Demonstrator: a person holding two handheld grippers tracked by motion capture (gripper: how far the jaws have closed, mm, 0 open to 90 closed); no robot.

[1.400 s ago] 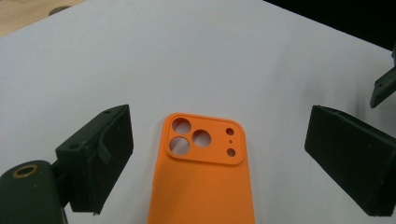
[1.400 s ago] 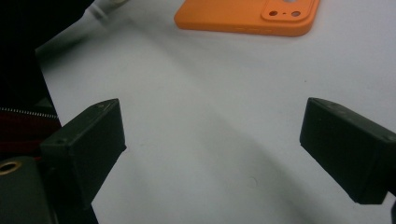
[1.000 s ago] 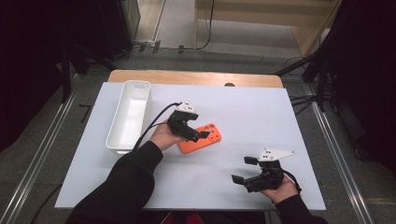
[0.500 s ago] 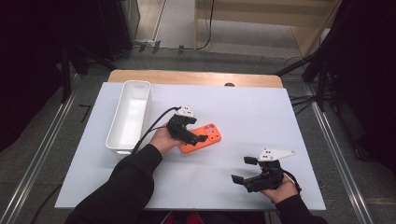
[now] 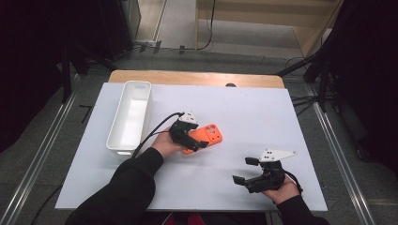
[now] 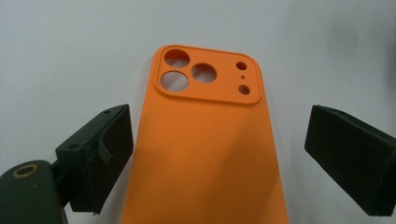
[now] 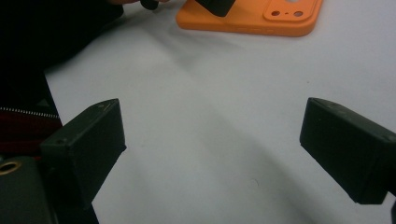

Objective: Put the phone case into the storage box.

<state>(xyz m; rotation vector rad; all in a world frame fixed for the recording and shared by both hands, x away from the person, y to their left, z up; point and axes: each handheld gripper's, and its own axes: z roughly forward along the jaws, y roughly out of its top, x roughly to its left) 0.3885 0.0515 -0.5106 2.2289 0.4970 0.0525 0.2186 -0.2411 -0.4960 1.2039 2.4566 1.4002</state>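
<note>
An orange phone case [image 5: 206, 136] lies back-up in the middle of the white table, its camera cut-outs at the far end [image 6: 208, 74]. My left gripper [image 5: 196, 142] hovers over the case's near end, open, with a black jaw on either side of the case [image 6: 205, 158] and gaps to both. My right gripper [image 5: 245, 170] stands open near the table's front right with bare table between its jaws; the case's edge [image 7: 252, 18] shows ahead of it.
A long white bin [image 5: 131, 116] stands at the left of the table, with nothing visible inside. The white table top [image 5: 253, 112] rests on a wooden board whose far edge [image 5: 197, 78] shows. Dark floor and stands surround the table.
My left gripper has moved right and slightly nearer, from beside the case to over its near end. The right gripper has stayed put.
</note>
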